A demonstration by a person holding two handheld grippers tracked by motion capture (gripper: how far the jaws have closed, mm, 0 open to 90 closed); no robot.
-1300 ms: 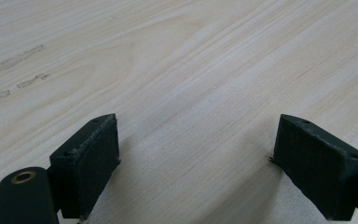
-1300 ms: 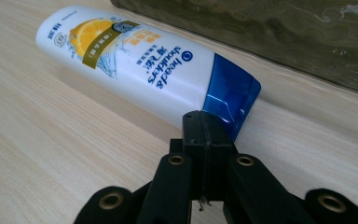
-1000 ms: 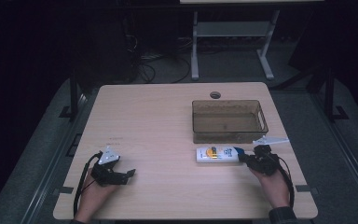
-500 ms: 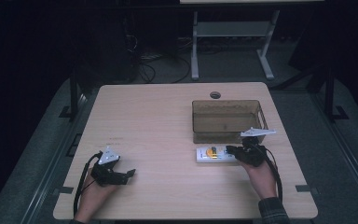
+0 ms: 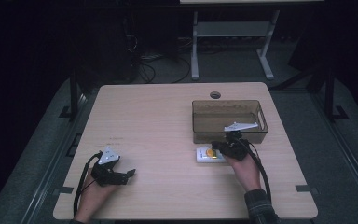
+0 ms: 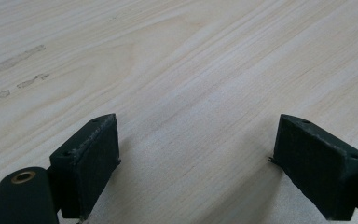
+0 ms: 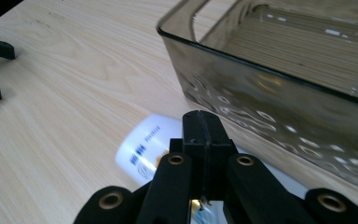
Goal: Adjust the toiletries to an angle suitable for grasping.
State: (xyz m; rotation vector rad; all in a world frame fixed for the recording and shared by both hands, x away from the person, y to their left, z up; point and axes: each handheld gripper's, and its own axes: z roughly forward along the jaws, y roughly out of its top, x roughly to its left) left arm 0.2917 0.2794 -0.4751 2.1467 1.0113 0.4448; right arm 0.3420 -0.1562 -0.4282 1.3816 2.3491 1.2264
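We find the right gripper [image 5: 221,148] over the near end of a white tube [image 5: 205,155] that lies flat on the table [image 5: 158,121], just in front of the near wall of the smoky clear bin [image 5: 200,122]. In the right gripper view its two jaws stand pressed together, pad against pad, with nothing caught between them; the tube [image 7: 144,144] lies under and beyond the tips, so we judge it unheld at this moment. The left gripper [image 5: 121,176] rests near the table's front left corner, well apart from the tube, and in the left gripper view its jaws stand wide apart over bare wood. We take the work in hand to be moving the tube toward the bin. Our main concern is that closed tips bearing on a smooth, rounded tube may roll or skid it sideways, or pin it against the bin wall, where a fresh grasp would be cramped. A second risk is that the jaws, reopened this close to the wall, strike the bin and shove it back across the table. Whether the tips are touching the tube we cannot tell. The trailing cable [image 5: 261,170] lies near the person's right sleeve and could snag on a lift.
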